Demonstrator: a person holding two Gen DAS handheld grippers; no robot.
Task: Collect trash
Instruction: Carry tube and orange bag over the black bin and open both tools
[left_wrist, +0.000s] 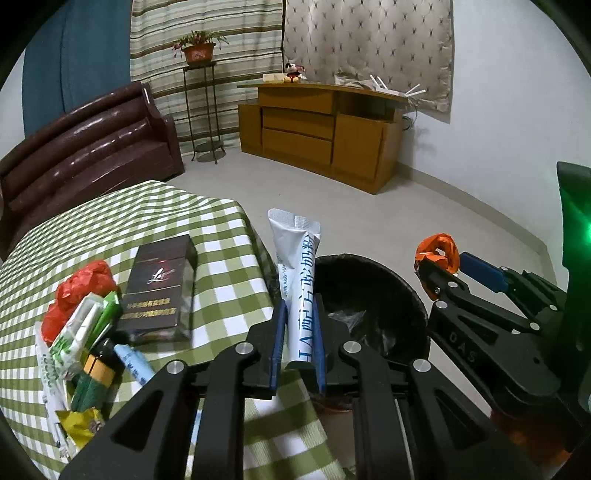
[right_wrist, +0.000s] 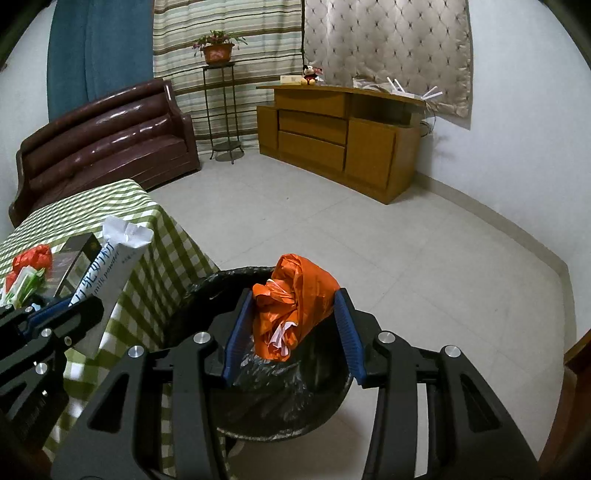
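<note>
My left gripper (left_wrist: 297, 343) fingers clamp the milk powder sachet (left_wrist: 298, 280) at the table (left_wrist: 155, 214) edge; right gripper (right_wrist: 293, 332) fingers pinch the orange wrapper (right_wrist: 291, 306) above the trash bin (right_wrist: 280, 413).

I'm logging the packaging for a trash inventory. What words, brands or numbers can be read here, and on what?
"milk powder", with large blue Chinese characters: white sachet held by the left gripper.
"DAS": right gripper arm.
Red script logo, partly legible: dark box.
Too blurred to read: the box's lower lines, the green-and-white packets.
</note>
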